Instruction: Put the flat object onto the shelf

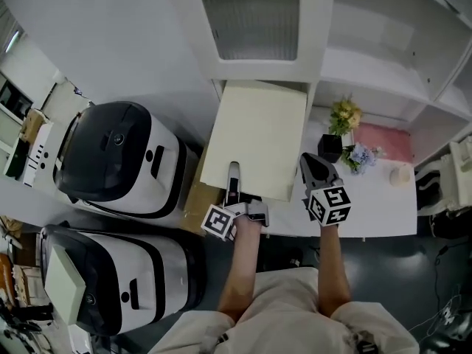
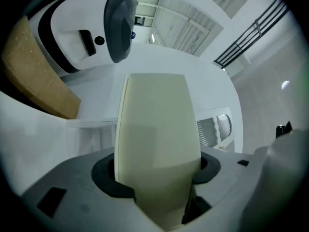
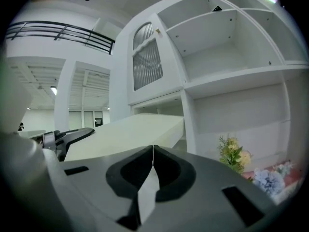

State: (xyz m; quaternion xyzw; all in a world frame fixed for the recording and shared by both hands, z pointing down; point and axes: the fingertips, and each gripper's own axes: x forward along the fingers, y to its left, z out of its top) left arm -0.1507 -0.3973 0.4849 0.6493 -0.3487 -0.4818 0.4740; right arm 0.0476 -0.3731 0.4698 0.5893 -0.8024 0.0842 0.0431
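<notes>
A flat cream slab (image 1: 257, 139) is held level in front of the white shelf unit (image 1: 383, 68), its far edge at the opening under the glass-door cabinet (image 1: 254, 21). My left gripper (image 1: 234, 190) is shut on the slab's near edge; in the left gripper view the slab (image 2: 157, 129) runs out from between the jaws. My right gripper (image 1: 316, 169) hovers just right of the slab, jaws shut with nothing between them (image 3: 152, 151). The right gripper view shows the slab (image 3: 128, 132) to its left, pointing into the shelf (image 3: 231, 81).
Two large white-and-black machines (image 1: 110, 161) (image 1: 110, 268) stand to the left, with a brown board (image 1: 200, 201) beside them. On the white counter (image 1: 369, 212) sit a potted flower (image 1: 339, 131), blue flowers (image 1: 361, 157), a pink cloth (image 1: 383, 142) and a small white cup (image 1: 400, 174).
</notes>
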